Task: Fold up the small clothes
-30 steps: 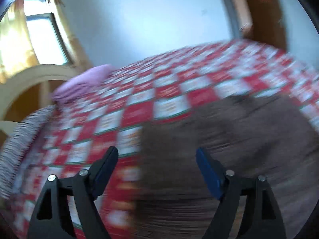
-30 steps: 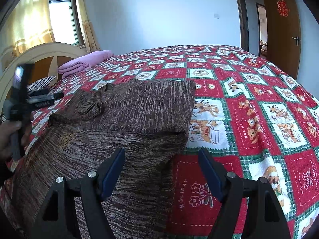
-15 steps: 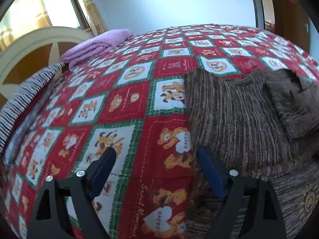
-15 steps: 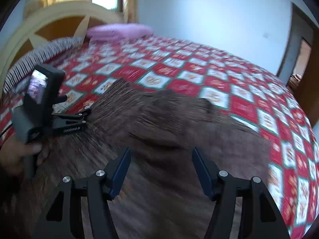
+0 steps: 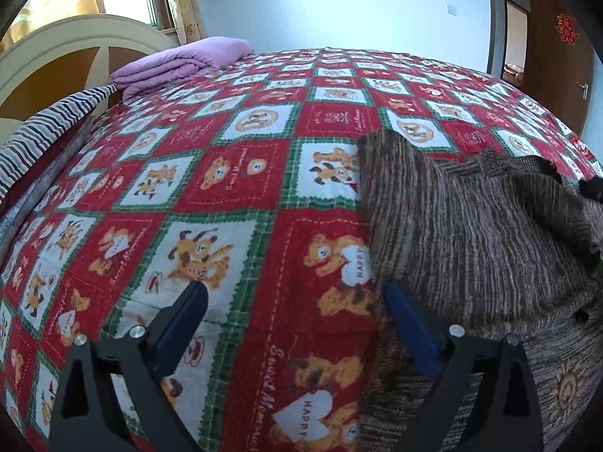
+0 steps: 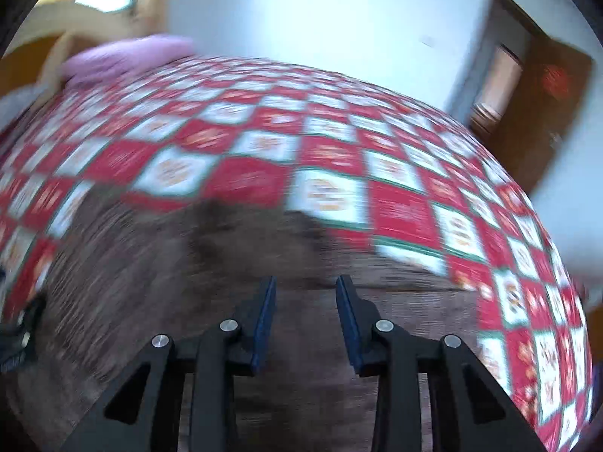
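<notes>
A brown striped knit garment (image 5: pixel 471 233) lies partly folded on the red and white checked bedspread (image 5: pixel 233 188). In the left wrist view it fills the right side, its left edge beside my right finger. My left gripper (image 5: pixel 297 297) is open and empty, low over the bedspread at the garment's left edge. In the blurred right wrist view the garment (image 6: pixel 158 282) lies under and ahead of my right gripper (image 6: pixel 305 286), whose jaws stand half closed with a gap and hold nothing.
A folded purple blanket (image 5: pixel 181 60) and a striped pillow (image 5: pixel 49 128) lie by the cream headboard (image 5: pixel 68 41) at the back left. A brown door (image 5: pixel 557 49) stands at the right. Bedspread extends to the left of the garment.
The right gripper's jaws have narrowed and it has swung over the garment, now blurred. The left gripper has settled lower at the garment's left edge, still open.
</notes>
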### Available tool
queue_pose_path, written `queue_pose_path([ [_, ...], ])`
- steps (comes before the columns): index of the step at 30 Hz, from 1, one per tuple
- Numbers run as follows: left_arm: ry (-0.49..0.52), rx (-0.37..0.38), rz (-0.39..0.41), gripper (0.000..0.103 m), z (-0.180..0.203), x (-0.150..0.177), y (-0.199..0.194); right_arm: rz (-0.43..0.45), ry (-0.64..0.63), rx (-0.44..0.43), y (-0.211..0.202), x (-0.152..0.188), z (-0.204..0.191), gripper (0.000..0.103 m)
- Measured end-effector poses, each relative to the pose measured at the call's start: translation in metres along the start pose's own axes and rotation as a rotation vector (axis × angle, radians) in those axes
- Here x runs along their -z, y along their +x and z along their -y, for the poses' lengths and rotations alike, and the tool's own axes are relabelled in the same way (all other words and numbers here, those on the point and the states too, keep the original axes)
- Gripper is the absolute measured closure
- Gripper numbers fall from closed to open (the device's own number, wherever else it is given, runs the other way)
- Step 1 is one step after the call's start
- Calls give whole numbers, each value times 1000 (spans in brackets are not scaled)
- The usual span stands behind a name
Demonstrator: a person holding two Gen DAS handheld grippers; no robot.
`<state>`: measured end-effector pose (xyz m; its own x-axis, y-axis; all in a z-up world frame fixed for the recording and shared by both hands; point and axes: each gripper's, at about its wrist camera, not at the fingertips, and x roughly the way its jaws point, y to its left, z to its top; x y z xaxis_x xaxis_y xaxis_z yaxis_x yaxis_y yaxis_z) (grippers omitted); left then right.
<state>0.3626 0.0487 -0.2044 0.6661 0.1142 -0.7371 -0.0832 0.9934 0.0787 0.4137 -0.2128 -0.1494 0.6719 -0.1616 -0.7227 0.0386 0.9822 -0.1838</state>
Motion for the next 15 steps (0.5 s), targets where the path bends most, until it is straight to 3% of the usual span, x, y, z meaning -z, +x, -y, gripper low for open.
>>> queue_pose_path([
  [2, -1, -1, 0, 4, 0, 0, 0, -19, 55, -25, -1, 4, 23, 68],
  [6, -7, 0, 0, 3, -2, -1, 0, -24, 99, -184, -17, 22, 31, 67],
  [8, -7, -4, 1, 2, -2, -1, 0, 0, 55, -276, -27, 29, 10, 42],
  [9, -6, -8, 2, 2, -1, -1, -1, -5, 25, -308, -29, 30, -4, 38],
  [11, -1, -14, 6, 1, 0, -1, -1, 5, -87, -349, -34, 36, -40, 38],
  [13, -3, -12, 5, 1, 0, 0, -1, 34, -216, -285, -37, 40, -73, 38],
  [15, -8, -7, 3, 1, -1, 0, -1, 28, -271, -298, -32, 44, -92, 38],
])
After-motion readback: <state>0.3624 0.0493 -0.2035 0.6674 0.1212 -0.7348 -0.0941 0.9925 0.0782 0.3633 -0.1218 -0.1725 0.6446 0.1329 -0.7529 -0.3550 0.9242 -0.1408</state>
